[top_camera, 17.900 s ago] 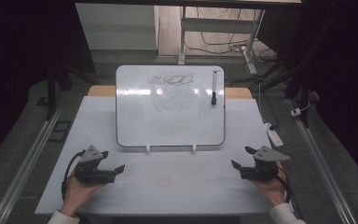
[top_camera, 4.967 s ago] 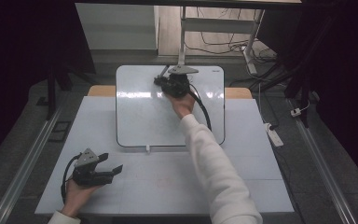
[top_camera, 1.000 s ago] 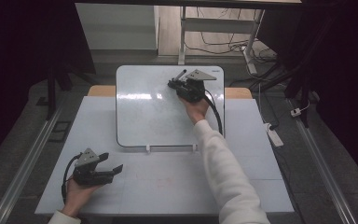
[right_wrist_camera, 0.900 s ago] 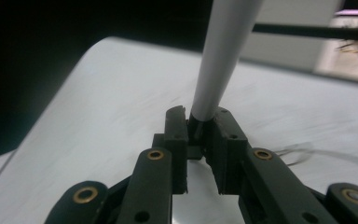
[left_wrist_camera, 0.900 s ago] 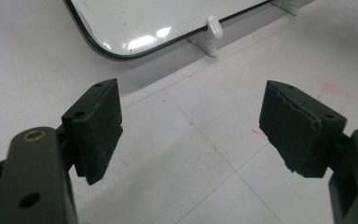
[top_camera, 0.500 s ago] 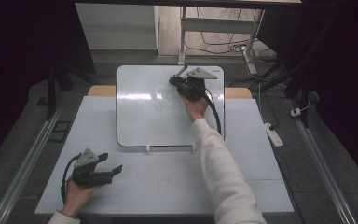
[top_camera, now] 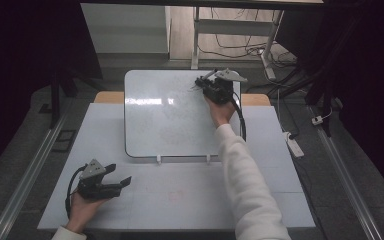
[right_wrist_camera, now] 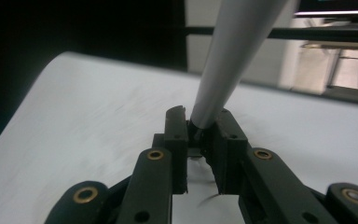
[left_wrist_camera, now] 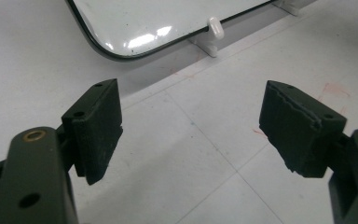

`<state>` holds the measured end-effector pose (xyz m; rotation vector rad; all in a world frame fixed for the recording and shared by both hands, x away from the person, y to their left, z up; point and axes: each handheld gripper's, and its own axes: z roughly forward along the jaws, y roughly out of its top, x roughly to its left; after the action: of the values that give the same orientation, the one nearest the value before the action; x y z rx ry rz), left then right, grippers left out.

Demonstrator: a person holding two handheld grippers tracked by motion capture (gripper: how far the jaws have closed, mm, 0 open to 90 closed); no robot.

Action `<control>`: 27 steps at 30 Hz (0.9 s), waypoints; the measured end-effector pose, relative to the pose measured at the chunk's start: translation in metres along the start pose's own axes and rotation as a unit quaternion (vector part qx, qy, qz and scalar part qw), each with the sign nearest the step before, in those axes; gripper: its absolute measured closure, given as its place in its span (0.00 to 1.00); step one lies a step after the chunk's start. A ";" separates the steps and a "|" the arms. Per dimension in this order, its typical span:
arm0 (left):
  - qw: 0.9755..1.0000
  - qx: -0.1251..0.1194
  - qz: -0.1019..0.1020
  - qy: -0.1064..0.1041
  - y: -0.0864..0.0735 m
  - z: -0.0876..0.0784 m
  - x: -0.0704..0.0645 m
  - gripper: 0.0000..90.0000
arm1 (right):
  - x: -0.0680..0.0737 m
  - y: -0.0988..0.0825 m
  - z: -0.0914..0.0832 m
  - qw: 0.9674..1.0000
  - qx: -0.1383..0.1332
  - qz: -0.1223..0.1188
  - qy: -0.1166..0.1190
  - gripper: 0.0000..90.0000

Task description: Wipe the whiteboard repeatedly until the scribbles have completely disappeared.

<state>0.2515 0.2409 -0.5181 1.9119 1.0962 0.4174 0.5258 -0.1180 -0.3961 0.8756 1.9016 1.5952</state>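
High view: white table (top_camera: 180, 200), dark room.

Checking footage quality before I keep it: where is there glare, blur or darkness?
High view: ceiling-light glare streaks the whiteboard, surroundings dark. Left gripper view: sharp, with a bright reflection near the whiteboard's edge. Right gripper view: the grey marker in the right claw is soft-focused, backdrop black at left.
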 end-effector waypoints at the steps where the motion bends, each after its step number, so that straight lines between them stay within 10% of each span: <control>1: 1.000 0.000 -0.001 -0.001 0.000 0.000 0.000 0.25 | 0.006 -0.003 0.002 1.000 0.008 -0.009 0.013 0.86; 5: 1.000 -0.002 -0.002 0.002 0.000 -0.001 0.000 0.25 | 0.022 -0.010 0.005 0.998 0.027 -0.036 0.039 0.86; 11: 1.000 -0.004 -0.002 0.000 0.000 -0.002 0.000 0.25 | -0.014 0.000 -0.010 1.000 -0.010 0.011 -0.024 0.86; 17: 1.000 0.000 -0.001 -0.001 0.000 0.001 0.000 0.25 | 0.020 -0.017 0.000 0.999 0.020 -0.026 0.038 0.86; 24: 1.000 0.000 -0.003 -0.002 0.000 0.000 0.000 0.25 | 0.007 -0.012 -0.007 1.000 -0.004 0.002 0.002 0.86; 27: 1.000 0.000 -0.002 -0.004 0.001 0.002 0.000 0.25 | 0.027 -0.019 0.005 0.999 0.008 -0.014 0.036 0.86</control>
<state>0.2529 0.2396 -0.5185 1.9105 1.0950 0.4072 0.5084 -0.0968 -0.4146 0.8032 1.9707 1.6171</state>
